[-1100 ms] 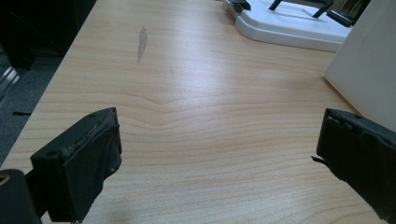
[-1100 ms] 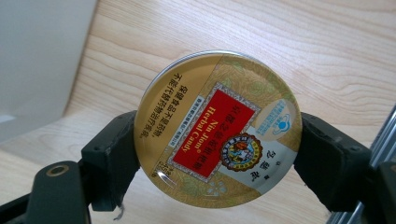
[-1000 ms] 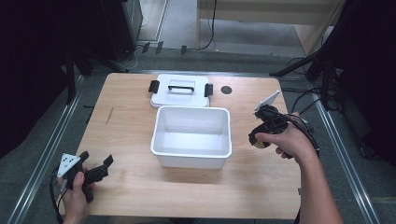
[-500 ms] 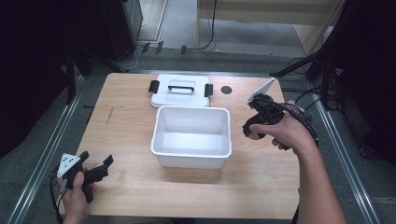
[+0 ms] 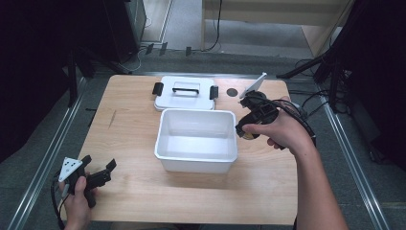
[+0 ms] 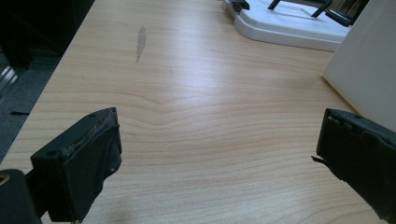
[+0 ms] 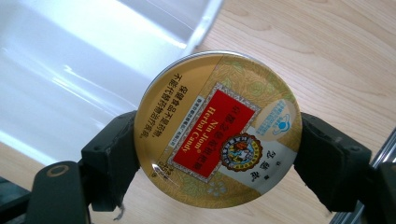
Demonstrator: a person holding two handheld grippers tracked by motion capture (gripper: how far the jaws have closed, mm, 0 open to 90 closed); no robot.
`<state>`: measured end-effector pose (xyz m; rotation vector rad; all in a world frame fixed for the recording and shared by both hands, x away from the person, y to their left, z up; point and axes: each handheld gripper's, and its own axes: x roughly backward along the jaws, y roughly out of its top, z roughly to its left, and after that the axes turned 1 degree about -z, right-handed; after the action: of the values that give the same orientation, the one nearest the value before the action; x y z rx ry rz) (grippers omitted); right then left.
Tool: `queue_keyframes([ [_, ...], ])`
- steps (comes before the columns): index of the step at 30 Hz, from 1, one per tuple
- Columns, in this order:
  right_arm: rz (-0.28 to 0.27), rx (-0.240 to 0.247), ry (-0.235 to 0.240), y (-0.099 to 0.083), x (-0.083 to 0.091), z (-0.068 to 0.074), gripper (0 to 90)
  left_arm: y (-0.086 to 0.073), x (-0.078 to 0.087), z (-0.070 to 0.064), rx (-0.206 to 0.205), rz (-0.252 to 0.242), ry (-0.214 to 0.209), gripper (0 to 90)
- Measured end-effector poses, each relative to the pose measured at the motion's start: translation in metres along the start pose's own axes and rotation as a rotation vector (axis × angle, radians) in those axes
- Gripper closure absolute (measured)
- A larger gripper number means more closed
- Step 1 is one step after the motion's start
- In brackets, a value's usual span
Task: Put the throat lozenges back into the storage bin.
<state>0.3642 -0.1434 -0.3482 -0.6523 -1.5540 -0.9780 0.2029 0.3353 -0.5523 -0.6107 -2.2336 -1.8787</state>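
On the round gold tin (image 7: 217, 128) we read "Nin Jiom Herbal Candy" in gold letters on its red panel, with Chinese characters we cannot make out alongside.

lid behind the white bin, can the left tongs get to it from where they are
Probably yes. The left tongs are open and hold nothing, and bare table lies between them and the lid; the white bin stands off to the side, not across that path.

lid (image 6: 299, 23) cut off, tin's (image 7: 217, 128) small print unreadable
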Motion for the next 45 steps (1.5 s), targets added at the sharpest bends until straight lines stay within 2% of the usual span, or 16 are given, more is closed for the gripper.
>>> queue_keyframes([
  [17,-0.007,0.108,0.013,0.016,-0.002,0.04,20.6,0.0,0.0,0.0,0.004,0.003,-0.003,0.4],
  [23,-0.018,0.165,0.023,0.019,-0.007,0.051,20.6,0.0,0.0,0.0,0.003,0.004,-0.003,0.5],
  [26,-0.025,0.198,0.045,0.02,-0.01,0.057,20.6,0.0,0.0,0.0,0.004,0.004,-0.004,0.4],
  [29,-0.028,0.244,0.059,0.02,-0.014,0.061,20.6,0.0,0.0,0.0,0.003,0.006,-0.004,0.4],
  [33,-0.037,0.326,0.032,0.019,-0.02,0.066,20.6,0.0,0.0,0.001,0.005,0.007,-0.005,0.4],
  [35,-0.042,0.365,0.032,0.019,-0.023,0.067,20.6,0.0,0.0,0.001,0.005,0.006,-0.006,0.4],
  [40,-0.05,0.454,0.064,0.017,-0.03,0.066,20.6,0.0,0.0,0.001,0.004,0.006,-0.005,0.5],
  [43,-0.041,0.509,0.041,0.015,-0.036,0.066,20.6,0.0,0.0,0.001,0.003,0.006,-0.006,0.5],
  [45,-0.03,0.528,0.025,0.014,-0.04,0.066,20.6,0.0,0.0,0.0,0.006,0.006,-0.006,0.4],
])
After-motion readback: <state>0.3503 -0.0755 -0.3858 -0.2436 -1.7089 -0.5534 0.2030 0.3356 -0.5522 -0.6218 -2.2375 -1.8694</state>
